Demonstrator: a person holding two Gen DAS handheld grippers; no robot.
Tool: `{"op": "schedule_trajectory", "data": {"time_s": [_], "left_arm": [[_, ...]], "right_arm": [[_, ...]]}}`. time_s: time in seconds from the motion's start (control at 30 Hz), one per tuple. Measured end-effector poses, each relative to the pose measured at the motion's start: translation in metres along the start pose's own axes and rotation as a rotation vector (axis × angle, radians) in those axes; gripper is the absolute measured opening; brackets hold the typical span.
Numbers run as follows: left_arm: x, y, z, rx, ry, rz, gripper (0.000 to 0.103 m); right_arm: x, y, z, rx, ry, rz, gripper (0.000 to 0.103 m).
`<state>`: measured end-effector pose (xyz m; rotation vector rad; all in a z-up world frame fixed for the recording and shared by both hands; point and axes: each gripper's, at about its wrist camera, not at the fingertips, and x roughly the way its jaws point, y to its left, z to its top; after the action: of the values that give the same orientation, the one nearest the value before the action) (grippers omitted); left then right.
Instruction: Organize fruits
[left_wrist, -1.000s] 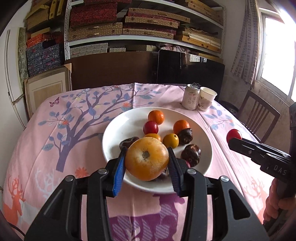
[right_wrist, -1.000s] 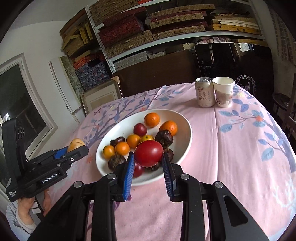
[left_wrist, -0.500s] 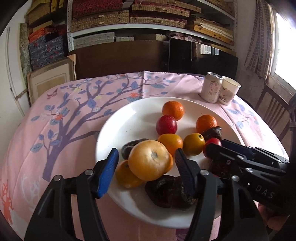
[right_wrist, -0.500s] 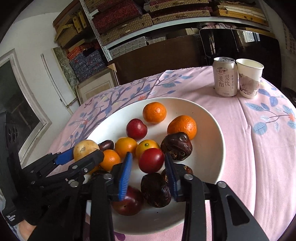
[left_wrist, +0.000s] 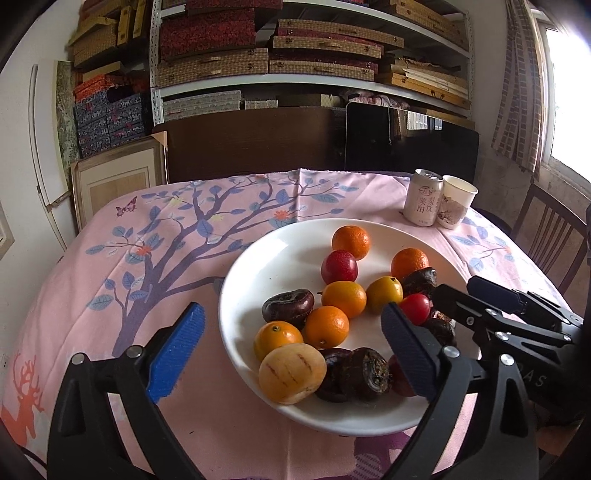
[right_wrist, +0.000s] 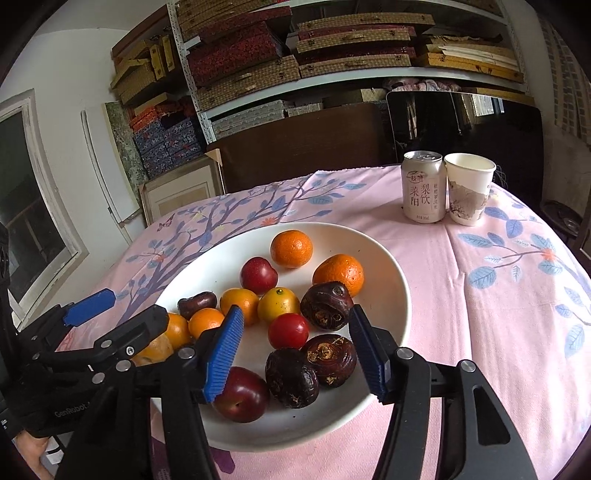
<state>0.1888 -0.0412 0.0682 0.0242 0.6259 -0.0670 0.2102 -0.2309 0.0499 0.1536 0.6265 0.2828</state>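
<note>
Tongs, left (left_wrist: 291, 343) and right (right_wrist: 295, 349): both open, empty, over plate (right_wrist: 400, 295); fruit (right_wrist: 288, 330) all plated, nothing visibly left outside.

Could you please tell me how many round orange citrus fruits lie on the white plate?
6 round orange citrus fruits: two at the far side, two central, two toward the near left; others may be hidden.

Glossy white ceramic plate (right_wrist: 399, 291) on a matt pink printed cloth (right_wrist: 498, 295). Oranges (right_wrist: 291, 248) have dimpled, slightly shiny skin; the small red tomato (right_wrist: 288, 331) is smooth and glossy. At upper right of the frame stand a shiny metal can (right_wrist: 422, 192) and a matt paper cup (right_wrist: 468, 194)
</note>
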Motion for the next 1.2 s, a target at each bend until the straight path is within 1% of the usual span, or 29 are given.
{"op": "schedule_trajectory", "data": {"time_s": [0.2,0.33,0.4,0.47,0.53,0.63,0.7,0.73,0.8,0.83,0.97,1.0,1.03,1.13,1.2], "left_arm": [[-0.005,0.007,-0.003,-0.043,-0.025,-0.017,0.098],[-0.014,0.012,-0.005,-0.083,-0.044,-0.018,0.098],[-0.019,0.014,-0.005,-0.095,-0.051,0.012,0.098],[-0.025,0.014,-0.007,-0.086,-0.054,0.037,0.098],[-0.031,0.012,-0.012,-0.068,-0.04,0.08,0.098],[-0.039,0.006,-0.019,-0.022,-0.022,0.139,0.098],[-0.047,0.002,-0.027,-0.002,-0.021,0.159,0.098],[-0.052,0.001,-0.031,-0.001,-0.015,0.162,0.098],[-0.064,0.0,-0.042,-0.004,-0.017,0.163,0.098],[-0.07,0.0,-0.048,-0.011,-0.018,0.152,0.098],[-0.097,0.0,-0.073,-0.035,-0.019,0.053,0.098],[-0.104,-0.002,-0.081,-0.032,-0.027,0.044,0.098],[-0.109,-0.006,-0.087,-0.024,-0.03,0.053,0.098],[-0.116,-0.018,-0.102,0.027,-0.013,0.135,0.098],[-0.114,-0.025,-0.104,0.064,0.003,0.147,0.098]], "right_arm": [[-0.011,0.002,-0.003,-0.023,-0.047,-0.046,0.072],[-0.024,0.003,-0.006,-0.036,-0.085,-0.087,0.086],[-0.032,0.003,-0.007,-0.044,-0.1,-0.086,0.1],[-0.044,0.005,-0.009,-0.058,-0.129,-0.106,0.099],[-0.057,0.01,-0.013,-0.091,-0.155,-0.154,0.099],[-0.072,0.017,-0.022,-0.149,-0.165,-0.24,0.099],[-0.085,0.022,-0.034,-0.178,-0.196,-0.289,0.099],[-0.093,0.023,-0.04,-0.191,-0.213,-0.298,0.099],[-0.105,0.025,-0.051,-0.198,-0.206,-0.279,0.099],[-0.11,0.025,-0.057,-0.193,-0.193,-0.26,0.099],[-0.129,0.021,-0.079,-0.159,-0.163,-0.149,0.099],[-0.133,0.021,-0.081,-0.15,-0.162,-0.138,0.099],[-0.137,0.02,-0.082,-0.138,-0.167,-0.141,0.099],[-0.141,0.014,-0.083,-0.096,-0.165,-0.161,0.099],[-0.138,0.013,-0.082,-0.091,-0.154,-0.151,0.099]]}}
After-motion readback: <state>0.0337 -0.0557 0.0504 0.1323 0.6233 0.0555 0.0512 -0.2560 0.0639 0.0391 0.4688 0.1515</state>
